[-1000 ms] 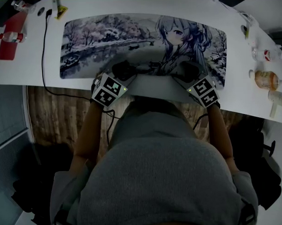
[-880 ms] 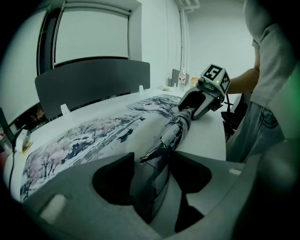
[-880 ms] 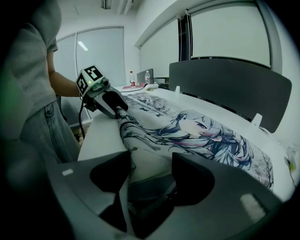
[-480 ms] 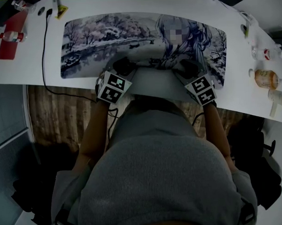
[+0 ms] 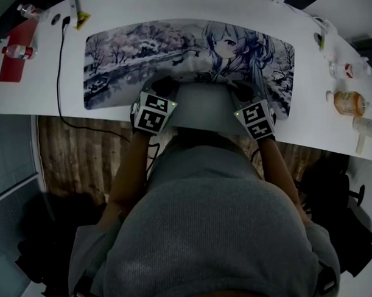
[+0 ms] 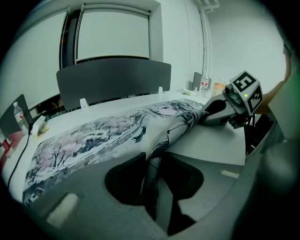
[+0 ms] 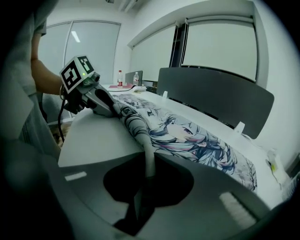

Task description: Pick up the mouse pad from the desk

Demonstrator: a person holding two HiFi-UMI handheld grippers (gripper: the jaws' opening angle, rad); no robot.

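Observation:
The mouse pad (image 5: 140,49) is a long mat printed with a snowy scene and an anime figure, lying on the white desk (image 5: 38,95). My left gripper (image 5: 164,88) is shut on the pad's near edge, which runs up between its jaws (image 6: 151,171). My right gripper (image 5: 240,88) is shut on the same edge further right, its jaws (image 7: 146,176) pinching the fabric. Both jaws have just been closing with the pad's edge between them. Between the grippers the pad's edge (image 6: 187,117) stands up as a raised fold off the desk; the rest of the pad (image 7: 201,140) lies flat.
A red flat item (image 5: 13,54) and a black cable (image 5: 60,64) lie at the desk's left. Bottles (image 5: 347,102) stand at the right edge. A dark divider panel (image 6: 112,84) borders the desk's far side. The desk's near edge meets a wooden floor (image 5: 82,154).
Both grippers moved a little further onto the pad's near edge and their jaws closed on it. The edge between them has lifted and drawn back from the desk's front.

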